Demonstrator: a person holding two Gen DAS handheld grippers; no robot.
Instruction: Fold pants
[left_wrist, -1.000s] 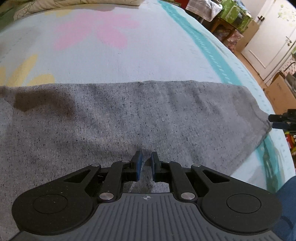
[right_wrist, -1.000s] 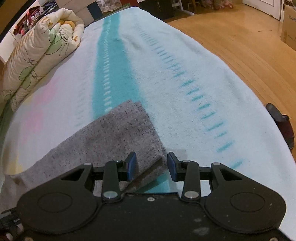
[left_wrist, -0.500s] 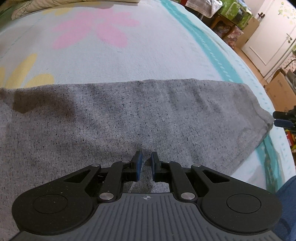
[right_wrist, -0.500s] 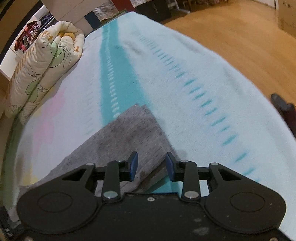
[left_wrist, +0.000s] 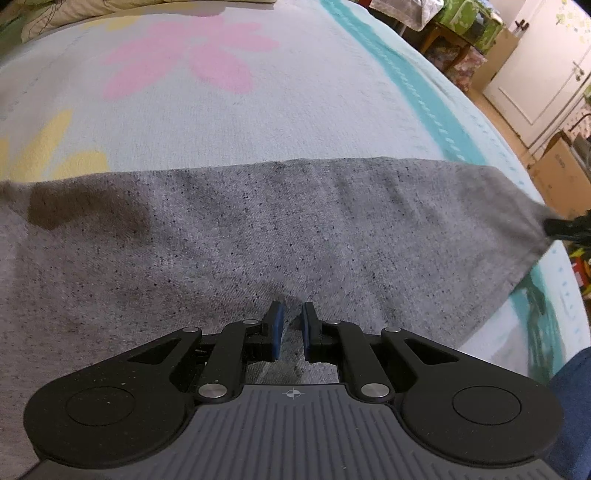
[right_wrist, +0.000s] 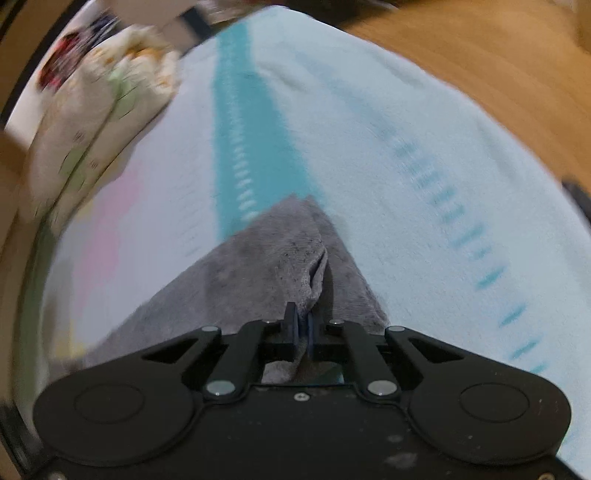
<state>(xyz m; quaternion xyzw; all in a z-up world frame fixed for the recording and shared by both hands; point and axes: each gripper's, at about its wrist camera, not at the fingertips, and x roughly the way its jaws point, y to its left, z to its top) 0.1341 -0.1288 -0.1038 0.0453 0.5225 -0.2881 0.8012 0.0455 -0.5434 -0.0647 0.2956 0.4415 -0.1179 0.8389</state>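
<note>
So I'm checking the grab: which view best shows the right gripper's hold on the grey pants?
The right wrist view: the right gripper is shut on a bunched corner of the grey speckled pants, though blurred. The left wrist view shows only its dark tip at the pants' far corner.
</note>
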